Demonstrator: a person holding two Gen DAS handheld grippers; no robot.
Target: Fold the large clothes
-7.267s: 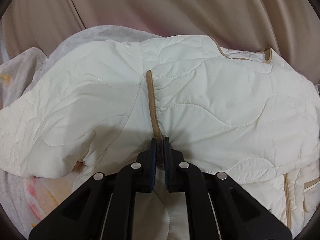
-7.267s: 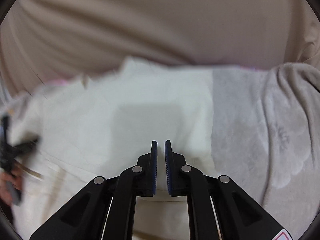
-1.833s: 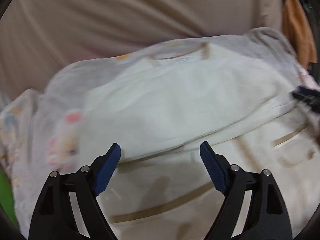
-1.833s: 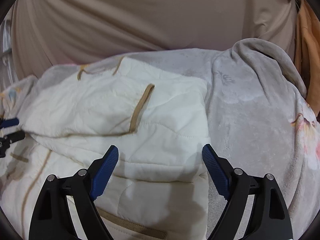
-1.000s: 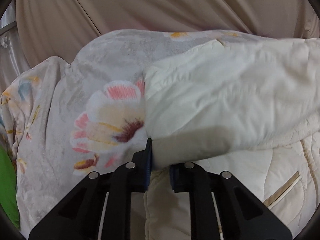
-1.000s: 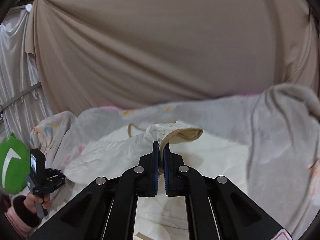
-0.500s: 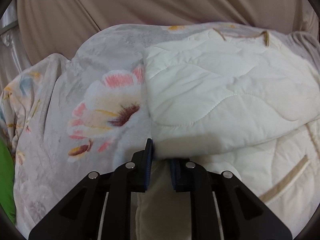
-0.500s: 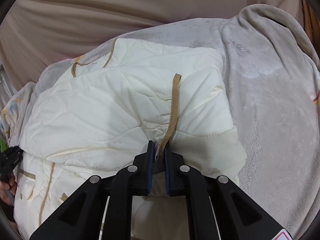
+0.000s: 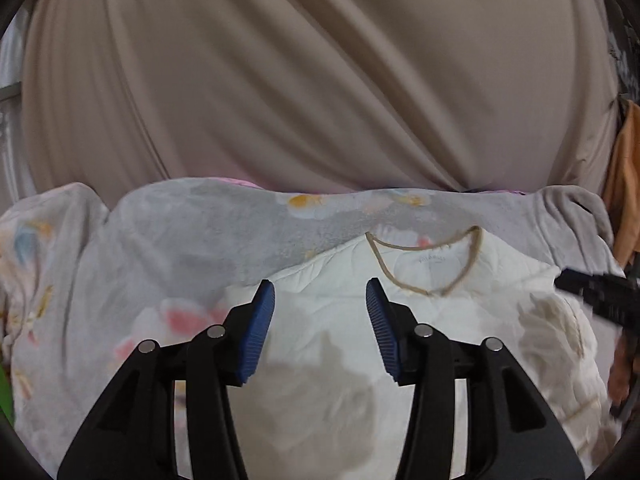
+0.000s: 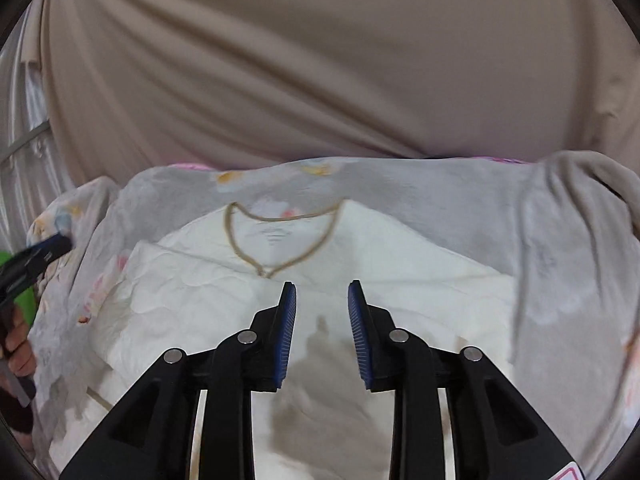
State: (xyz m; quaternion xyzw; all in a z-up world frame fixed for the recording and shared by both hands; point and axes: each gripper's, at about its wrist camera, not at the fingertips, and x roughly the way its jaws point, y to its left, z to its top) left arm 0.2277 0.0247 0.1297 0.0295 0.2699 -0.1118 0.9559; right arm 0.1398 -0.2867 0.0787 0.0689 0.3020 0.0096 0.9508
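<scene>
A cream quilted jacket (image 9: 340,312) with tan trim lies folded on a grey floral blanket (image 9: 168,248); its tan collar (image 9: 424,264) points to the far side. The jacket also shows in the right wrist view (image 10: 192,292). My left gripper (image 9: 320,308) is open and empty, raised above the jacket's left part. My right gripper (image 10: 322,300) is open and empty, raised above the jacket's middle, just below the collar (image 10: 280,236). The right gripper shows at the right edge of the left wrist view (image 9: 600,296); the left one shows at the left edge of the right wrist view (image 10: 36,258).
A beige curtain (image 9: 320,80) hangs behind the bed. The grey blanket (image 10: 560,260) bunches up at the right. An orange cloth (image 9: 626,168) hangs at far right. A green object (image 10: 20,292) sits at far left.
Both grippers were shut on the jacket's folded edges half a second ago. Now both have let go, opened and lifted away; the jacket lies flat and folded.
</scene>
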